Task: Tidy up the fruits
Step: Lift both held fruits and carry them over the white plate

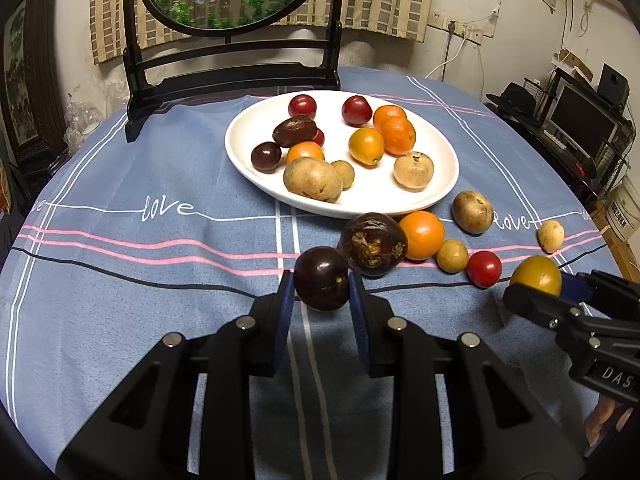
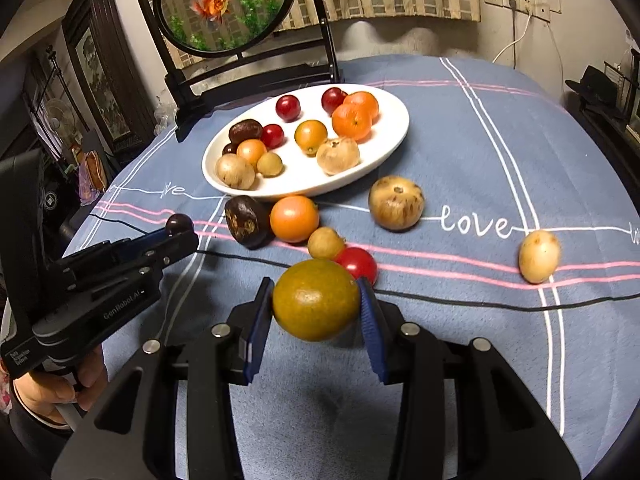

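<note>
My left gripper (image 1: 322,286) is shut on a small dark purple fruit (image 1: 322,279), held above the blue tablecloth. My right gripper (image 2: 316,300) is shut on a yellow-green fruit (image 2: 316,300), lifted off the cloth; the same fruit (image 1: 536,276) shows at the right in the left wrist view. A white oval plate (image 1: 440,148) behind them holds several red, orange, brown and dark fruits. In front of the plate lie a wrinkled dark fruit (image 1: 373,244), an orange fruit (image 1: 421,235), a small tan fruit (image 1: 452,256), a red fruit (image 1: 484,269) and a larger brown fruit (image 1: 473,212).
A pale tan fruit (image 2: 539,256) lies alone at the right on the cloth. A dark wooden stand with a round goldfish panel (image 1: 232,68) rises behind the plate. A person's hand (image 2: 52,392) grips the left tool's handle. Shelves and a monitor (image 1: 580,124) stand beyond the table's right edge.
</note>
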